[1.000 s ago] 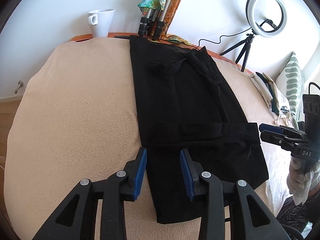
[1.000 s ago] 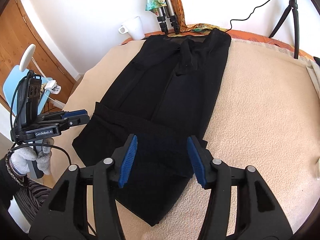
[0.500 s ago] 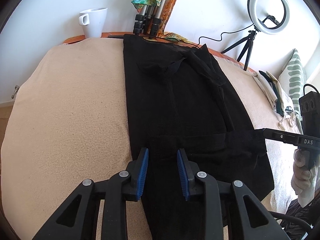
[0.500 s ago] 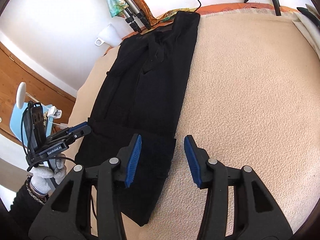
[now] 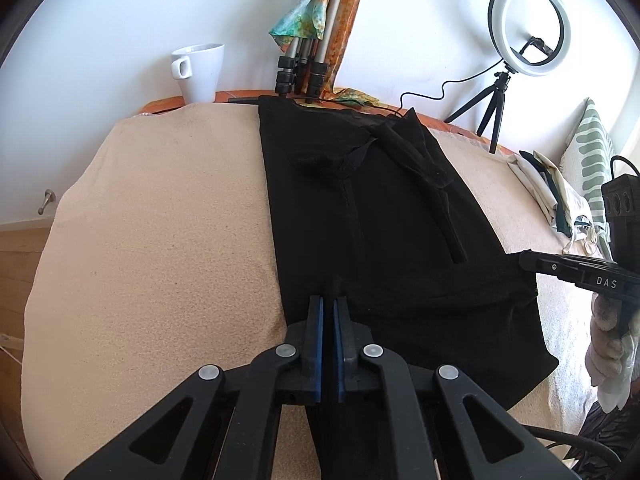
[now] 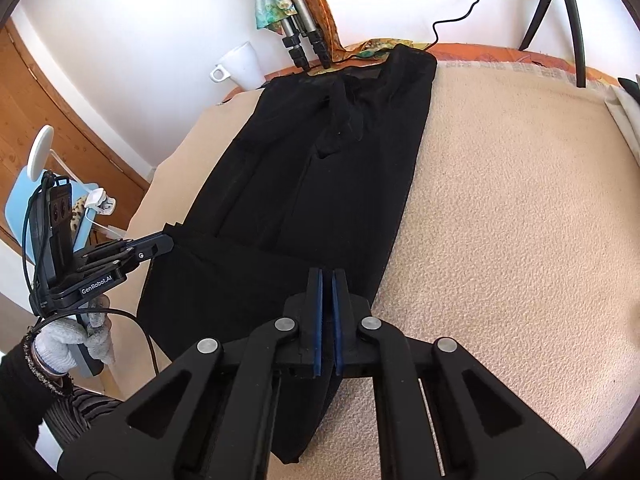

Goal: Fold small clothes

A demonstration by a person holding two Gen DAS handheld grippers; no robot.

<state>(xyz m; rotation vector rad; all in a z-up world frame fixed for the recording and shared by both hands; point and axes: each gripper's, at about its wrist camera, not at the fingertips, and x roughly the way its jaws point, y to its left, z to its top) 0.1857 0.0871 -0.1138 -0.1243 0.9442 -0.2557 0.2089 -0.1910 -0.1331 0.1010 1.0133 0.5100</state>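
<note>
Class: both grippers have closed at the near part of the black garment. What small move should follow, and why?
Probably lift both together. The left gripper and right gripper have their jaws shut on the black garment at opposite side edges, while its far end lies flat, ready to be folded over.

One black garment, one mug

Both claws clamped, angled down

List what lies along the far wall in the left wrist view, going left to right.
White mug → folded tripod legs with a colourful scarf → black cable → ring light on its small tripod → green-patterned cushion.
</note>
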